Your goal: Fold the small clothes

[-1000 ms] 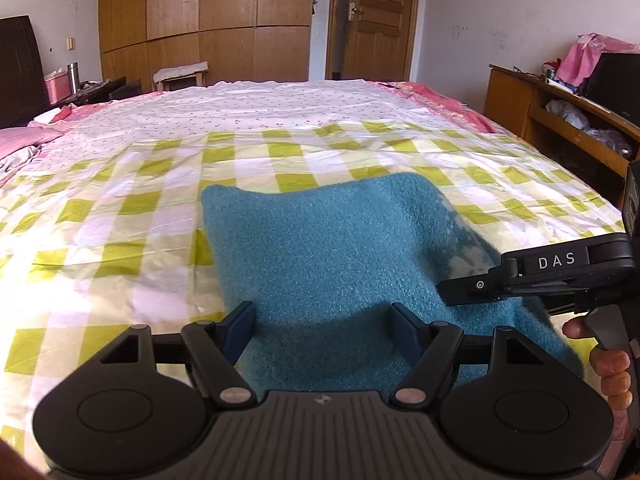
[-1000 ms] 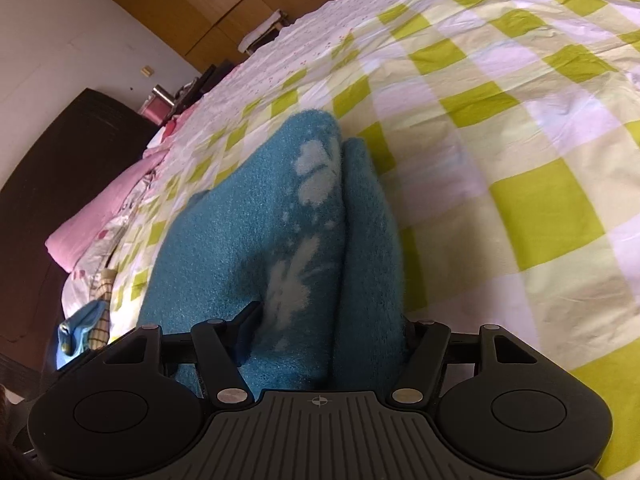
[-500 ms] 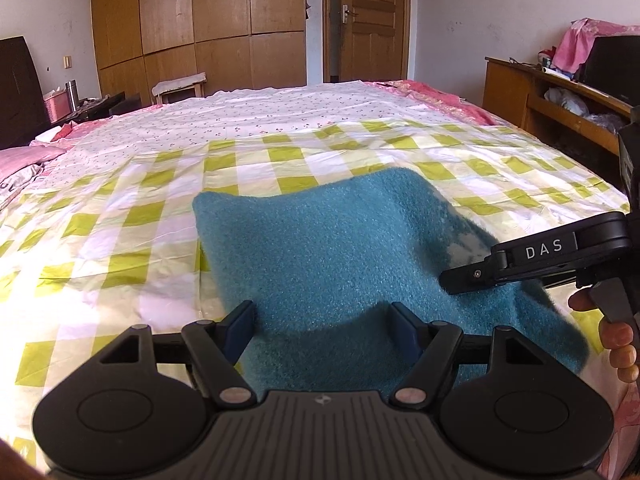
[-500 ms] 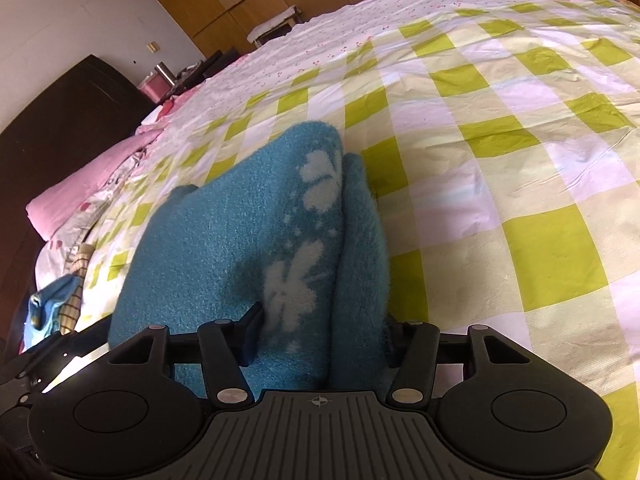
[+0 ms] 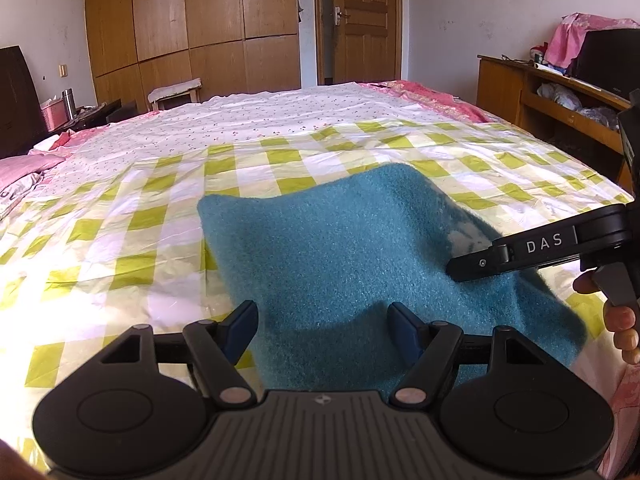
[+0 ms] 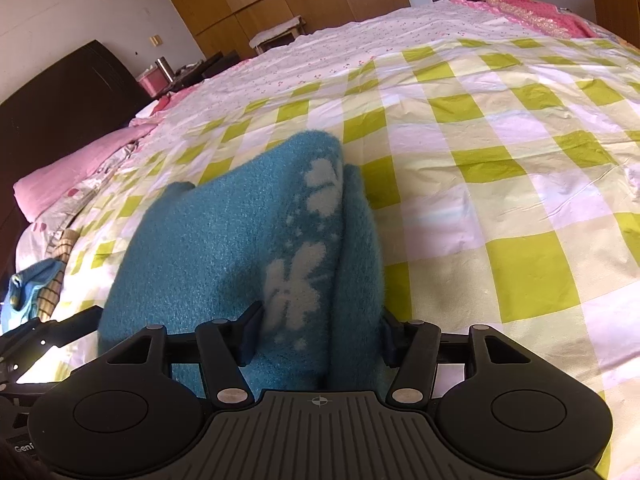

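Note:
A teal fleece cloth (image 5: 340, 248) with pale flower marks lies on the green-checked bed cover (image 5: 120, 240). My left gripper (image 5: 322, 320) stands wide over its near edge. The fabric lies smooth between the blue pads, which do not squeeze it. In the right wrist view the cloth (image 6: 224, 248) is doubled into a thick fold. My right gripper (image 6: 320, 330) is shut on that fold, and both pads are sunk into the fleece. In the left wrist view, one finger (image 5: 520, 252) of the right gripper reaches in from the right onto the cloth, with a person's hand (image 5: 624, 320) behind it.
A pink pillow (image 6: 72, 176) and a small heap of blue clothes (image 6: 32, 288) lie at the bed's left side, by a dark headboard (image 6: 60, 100). A wooden desk (image 5: 540, 92) stands on the right. A wardrobe (image 5: 180, 20) and a door (image 5: 360, 20) are at the far wall.
The right gripper has rolled closer to level and its jaws have narrowed on the folded cloth. The left gripper and the cloth have hardly shifted.

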`<state>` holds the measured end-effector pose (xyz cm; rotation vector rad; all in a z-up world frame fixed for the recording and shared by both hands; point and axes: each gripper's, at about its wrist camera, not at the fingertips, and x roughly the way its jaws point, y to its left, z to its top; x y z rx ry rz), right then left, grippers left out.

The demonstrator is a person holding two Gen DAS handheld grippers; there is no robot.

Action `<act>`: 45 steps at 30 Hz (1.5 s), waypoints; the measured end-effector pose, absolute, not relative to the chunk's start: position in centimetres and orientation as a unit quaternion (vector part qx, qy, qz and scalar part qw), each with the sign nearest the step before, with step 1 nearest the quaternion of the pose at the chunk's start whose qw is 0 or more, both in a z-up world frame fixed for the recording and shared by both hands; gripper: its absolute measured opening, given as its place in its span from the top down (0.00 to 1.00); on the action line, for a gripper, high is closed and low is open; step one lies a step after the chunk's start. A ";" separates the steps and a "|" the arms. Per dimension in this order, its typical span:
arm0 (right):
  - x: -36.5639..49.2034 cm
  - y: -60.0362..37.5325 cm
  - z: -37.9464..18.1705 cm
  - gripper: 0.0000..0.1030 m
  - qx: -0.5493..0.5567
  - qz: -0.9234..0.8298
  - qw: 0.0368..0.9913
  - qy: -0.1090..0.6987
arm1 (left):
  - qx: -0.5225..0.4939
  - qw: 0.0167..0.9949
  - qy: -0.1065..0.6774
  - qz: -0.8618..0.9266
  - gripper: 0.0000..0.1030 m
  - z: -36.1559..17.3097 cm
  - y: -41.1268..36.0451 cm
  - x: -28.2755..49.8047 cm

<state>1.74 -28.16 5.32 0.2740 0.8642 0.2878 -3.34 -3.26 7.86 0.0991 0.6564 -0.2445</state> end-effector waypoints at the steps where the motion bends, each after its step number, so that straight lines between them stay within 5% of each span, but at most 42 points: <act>1: 1.5 -28.1 5.5 0.46 0.127 0.137 0.891 0.414 | 0.050 0.938 0.321 -0.118 0.27 8.0 -3.2 -3.4; 45: -1.4 -25.4 6.9 0.43 -0.034 0.082 0.929 0.359 | 0.057 0.934 0.333 -0.115 0.27 7.4 -3.7 -6.0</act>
